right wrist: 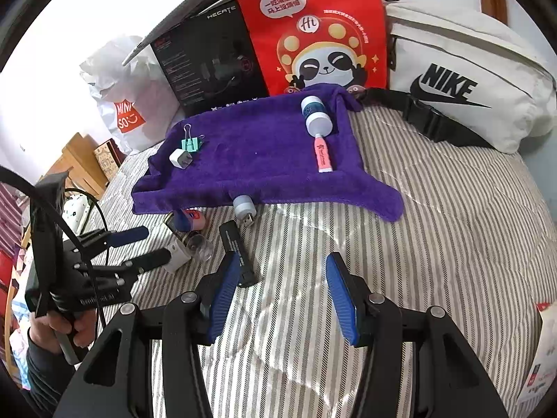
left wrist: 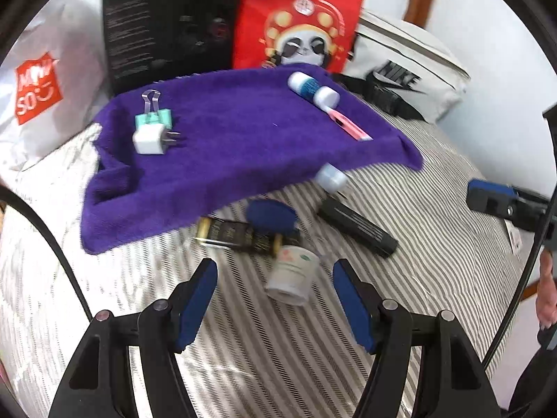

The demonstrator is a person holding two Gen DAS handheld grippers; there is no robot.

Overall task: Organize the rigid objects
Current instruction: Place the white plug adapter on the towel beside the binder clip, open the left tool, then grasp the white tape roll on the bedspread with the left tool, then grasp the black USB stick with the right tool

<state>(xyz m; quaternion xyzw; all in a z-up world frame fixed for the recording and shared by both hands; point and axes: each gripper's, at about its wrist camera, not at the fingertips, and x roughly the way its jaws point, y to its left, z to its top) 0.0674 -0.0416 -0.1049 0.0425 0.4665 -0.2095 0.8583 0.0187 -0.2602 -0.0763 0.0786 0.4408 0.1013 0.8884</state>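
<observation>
From your left wrist camera, your left hand-held gripper (left wrist: 275, 299) stands open over the striped bed (left wrist: 435, 244) with nothing gripped. A small white jar (left wrist: 292, 275) lies on its side between the blue pads and a little beyond them, touching neither. Just past it lie a black-and-gold tube (left wrist: 236, 235), a dark blue round piece (left wrist: 271, 216) and a black marker-like stick (left wrist: 358, 226). The purple towel (left wrist: 236, 146) is spread further back. On it you have a white plug adapter (left wrist: 149, 139) touching a mint binder clip (left wrist: 153, 115) at the left. At the right are a white-and-blue bottle (left wrist: 313, 88) and a pink tube (left wrist: 348, 125). A pale capped piece (left wrist: 330, 177) sits at the towel's near edge. Your right hand-held gripper (left wrist: 501, 202) shows at the right edge.

From your right wrist camera, your right hand-held gripper (right wrist: 278, 296) is open and empty above bare bedding. The black stick (right wrist: 238, 254) lies just beside its left pad; whether they touch I cannot tell. Your left hand-held gripper (right wrist: 149, 247) reaches in from the left, its fingers either side of the white jar (right wrist: 177, 254). The towel (right wrist: 257, 160) lies ahead, in front of a black box (right wrist: 205, 59), a red panda bag (right wrist: 313, 31) and a white Nike bag (right wrist: 463, 87).
</observation>
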